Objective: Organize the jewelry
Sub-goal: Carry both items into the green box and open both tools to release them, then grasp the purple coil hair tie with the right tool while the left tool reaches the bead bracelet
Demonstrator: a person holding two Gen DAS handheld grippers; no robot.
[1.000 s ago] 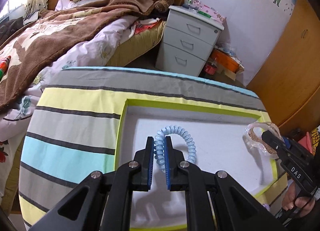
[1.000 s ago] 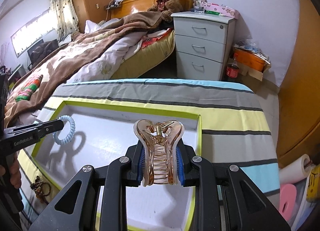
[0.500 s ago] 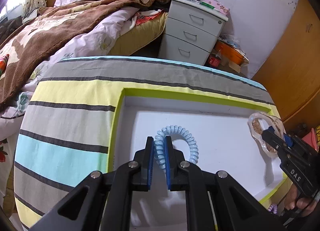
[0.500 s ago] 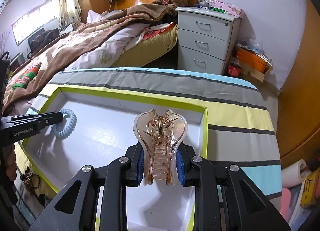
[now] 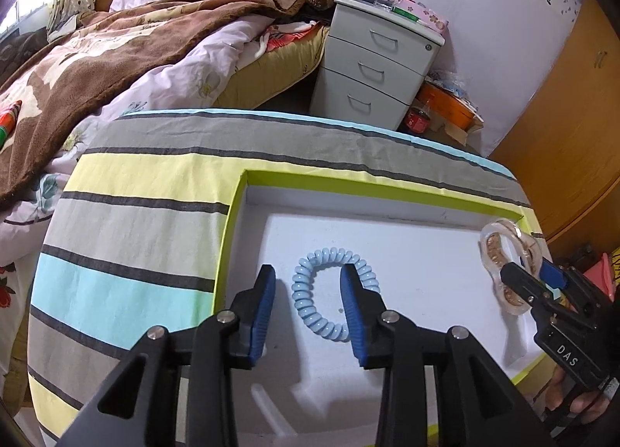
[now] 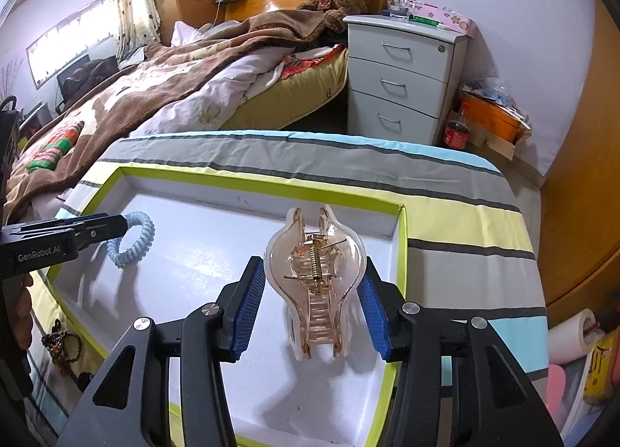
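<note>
While the left gripper is hanging low in the middle of its own view, its jaws have just been opening and are standing apart, the blue pads clear of the pale blue coil hair tie. One side of that coiled ring is lying between the fingers, flat on the white floor of the green-edged tray, which is sitting on a striped cloth. At the lower centre of the right wrist view, the right gripper has likewise just been opening; its pads are flanking the clear amber claw clip with a sliver of gap on each side, gripping nothing. The clip is resting on the tray floor near the right wall, its spring showing and its teeth pointing toward the camera.
</note>
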